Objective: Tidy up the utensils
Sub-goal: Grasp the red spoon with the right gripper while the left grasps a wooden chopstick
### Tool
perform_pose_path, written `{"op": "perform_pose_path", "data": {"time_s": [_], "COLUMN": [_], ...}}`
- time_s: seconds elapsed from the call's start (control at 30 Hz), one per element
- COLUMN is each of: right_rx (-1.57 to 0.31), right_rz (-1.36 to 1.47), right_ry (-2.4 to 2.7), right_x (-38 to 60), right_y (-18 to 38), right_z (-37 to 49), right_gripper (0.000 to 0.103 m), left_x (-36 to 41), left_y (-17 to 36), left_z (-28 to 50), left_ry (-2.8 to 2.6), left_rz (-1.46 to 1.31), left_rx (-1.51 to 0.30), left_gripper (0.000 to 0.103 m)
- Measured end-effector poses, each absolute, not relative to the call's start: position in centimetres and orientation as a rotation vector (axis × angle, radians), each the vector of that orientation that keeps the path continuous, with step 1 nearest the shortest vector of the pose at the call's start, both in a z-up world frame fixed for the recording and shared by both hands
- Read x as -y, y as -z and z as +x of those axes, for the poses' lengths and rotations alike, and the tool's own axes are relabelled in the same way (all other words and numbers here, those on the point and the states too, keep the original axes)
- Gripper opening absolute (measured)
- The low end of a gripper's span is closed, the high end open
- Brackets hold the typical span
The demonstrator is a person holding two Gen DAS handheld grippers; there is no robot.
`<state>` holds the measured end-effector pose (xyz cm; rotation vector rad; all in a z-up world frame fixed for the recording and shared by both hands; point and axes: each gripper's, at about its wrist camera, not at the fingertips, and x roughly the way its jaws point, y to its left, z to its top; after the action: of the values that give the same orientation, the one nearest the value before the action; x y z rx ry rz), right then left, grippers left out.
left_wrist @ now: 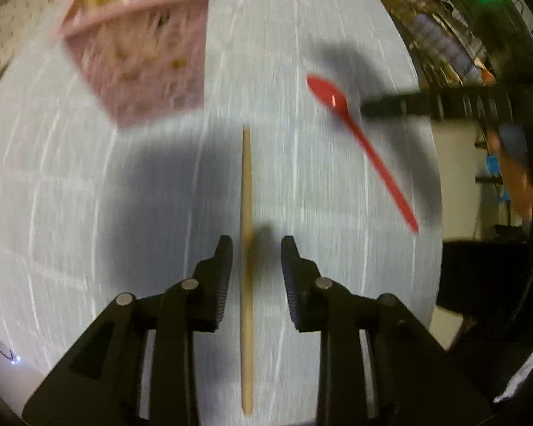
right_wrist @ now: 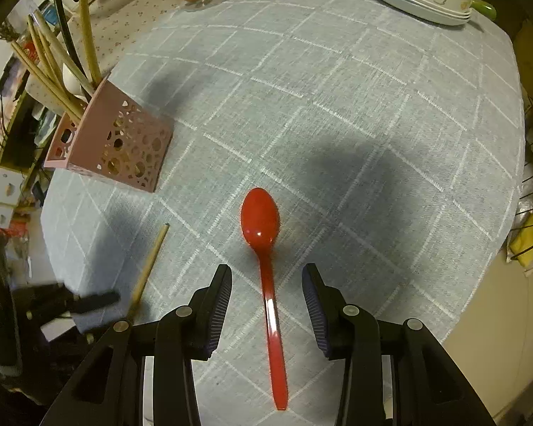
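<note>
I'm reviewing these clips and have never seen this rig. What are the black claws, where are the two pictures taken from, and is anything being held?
No robot here: a person carries a hand-held gripper in each hand, each with a fisheye camera looking along its two fingers. The left view shows the left gripper open astride a wooden chopstick lying on the tablecloth. The right view shows the right gripper open astride a red spoon. Neither is gripped. The pink holder already has chopsticks standing in it.
</note>
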<state>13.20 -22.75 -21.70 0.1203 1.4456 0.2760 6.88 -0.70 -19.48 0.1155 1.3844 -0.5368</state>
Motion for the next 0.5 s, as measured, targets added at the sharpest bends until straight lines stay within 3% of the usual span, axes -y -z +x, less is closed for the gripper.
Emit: {"op": "perform_pose_path", "data": {"time_s": [0.23, 0.33, 0.5], "right_rx": [-1.458, -1.454, -1.460], "right_rz": [0.102, 0.104, 0.084], "right_ry": [-0.251, -0.251, -0.253], "right_x": [23.0, 23.1, 22.3], "right_y": [22.3, 22.2, 22.6], "right_z": [13.9, 14.2, 14.8], "right_gripper": [0.042, 0.042, 0.042], "left_x": [2.5, 2.2, 1.3], "left_y": [20.8, 21.0, 20.2], "left_z": [9.2, 9.4, 8.6], "left_ry": [0.496, 0.462, 0.438], "left_rz": [0.142, 0.164, 0.153], "left_rx": [-1.383, -1.397, -1.345], "left_gripper": [0.028, 0.006, 0.006]}}
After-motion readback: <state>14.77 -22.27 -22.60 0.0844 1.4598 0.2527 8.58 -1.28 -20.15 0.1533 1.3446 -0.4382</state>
